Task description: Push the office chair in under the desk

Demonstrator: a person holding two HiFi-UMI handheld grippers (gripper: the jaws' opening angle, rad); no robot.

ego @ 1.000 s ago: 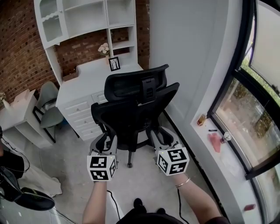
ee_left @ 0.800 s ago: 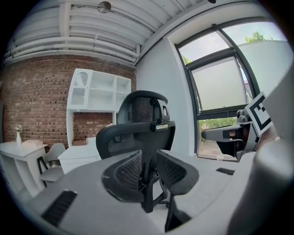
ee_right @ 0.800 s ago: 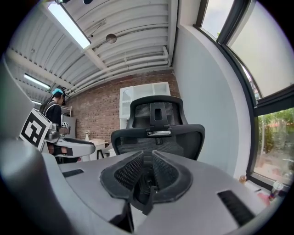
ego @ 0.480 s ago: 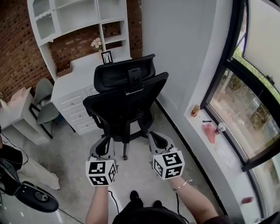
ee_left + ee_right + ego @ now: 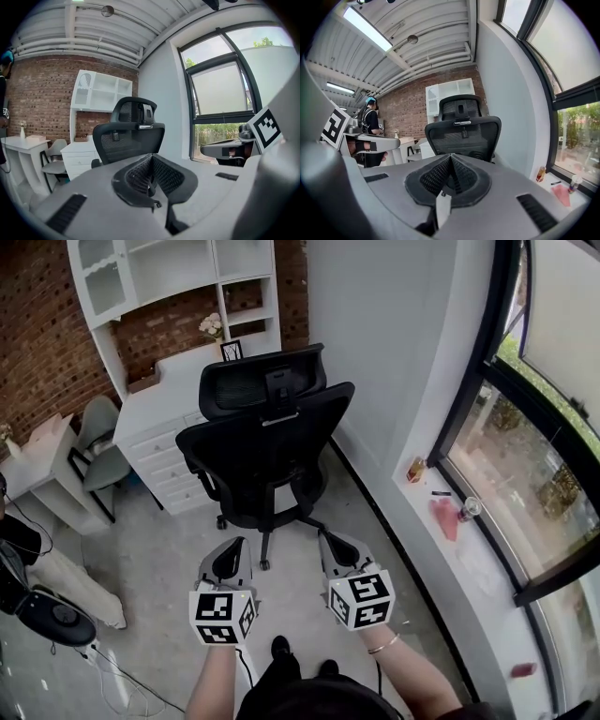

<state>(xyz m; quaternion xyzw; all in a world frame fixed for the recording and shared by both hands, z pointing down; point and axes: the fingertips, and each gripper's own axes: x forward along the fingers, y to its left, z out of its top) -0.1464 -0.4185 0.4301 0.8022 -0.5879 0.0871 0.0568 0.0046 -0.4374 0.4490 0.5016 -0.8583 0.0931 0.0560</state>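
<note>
Our left gripper point(image 5: 231, 549) and right gripper point(image 5: 336, 545) hang side by side over the floor point(image 5: 169, 577), both aimed at the chair point(image 5: 267, 442) and well apart from it. Each pair of jaws has just been closing and now meets pad to pad with nothing between them.

The chair stands with its back to us, facing the desk point(image 5: 173, 395) and close up to it. The desk's drawers point(image 5: 173, 474) are just to the left of its seat, and the grey wall point(image 5: 384, 352) is near on the right. Only a strip of floor lies between us and its wheeled base.

On the desk we count one bunch of flowers point(image 5: 217, 326) and one frame point(image 5: 231, 350) beside it. Above them sits a white hutch point(image 5: 178, 277) of open compartments; what they hold we cannot tell. The drawers are all shut.

There are two chairs in all: the black one and a grey-green one point(image 5: 98, 451) to the left, next to a small white table point(image 5: 42, 465). Cables point(image 5: 122, 681) trail over the floor at lower left.

On the sill point(image 5: 487, 587) along the window lie four small things near one another: a bottle point(image 5: 415, 470), a pen point(image 5: 441, 493), a pink piece point(image 5: 442, 519) and a clear glass point(image 5: 469, 509).
</note>
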